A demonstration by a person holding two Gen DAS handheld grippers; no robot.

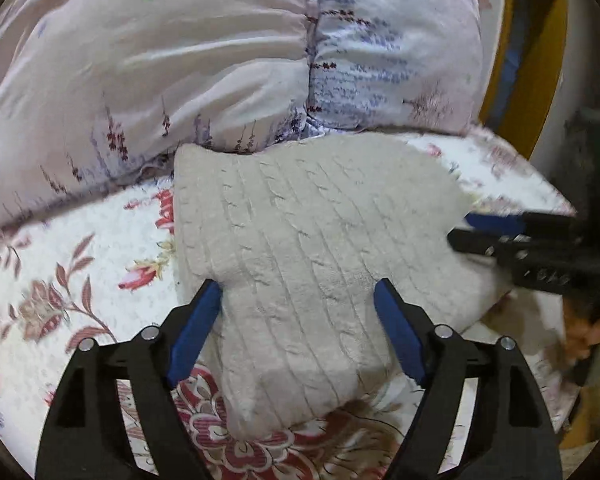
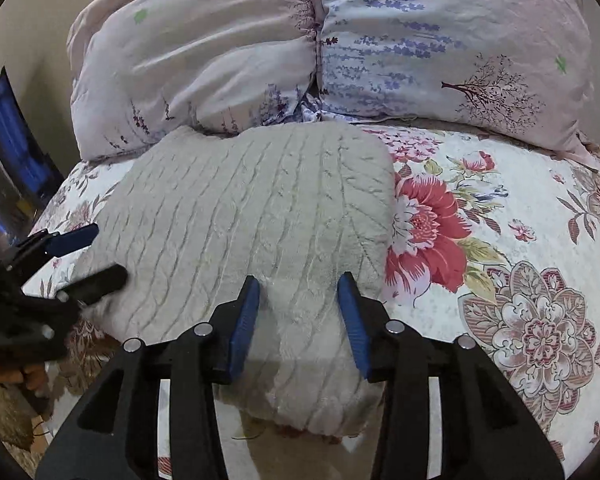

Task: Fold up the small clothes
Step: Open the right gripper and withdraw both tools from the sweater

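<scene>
Knit garment (image 1: pixel 300 240) on bedspread (image 2: pixel 500 240) — both hand-held grippers spread, unpinched; tree-print pillow (image 2: pixel 492 88) only in right view.

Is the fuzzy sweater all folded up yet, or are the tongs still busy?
Partly done: the cream knit sweater lies in a compact folded shape on the flowery bedsheet, in front of the pillow. In hand: both the left tongs and right tongs stand open over its near edge, gripping nothing. Left, probably: one more fold or a tidy-up; the near edge hangs off the bed.
</scene>
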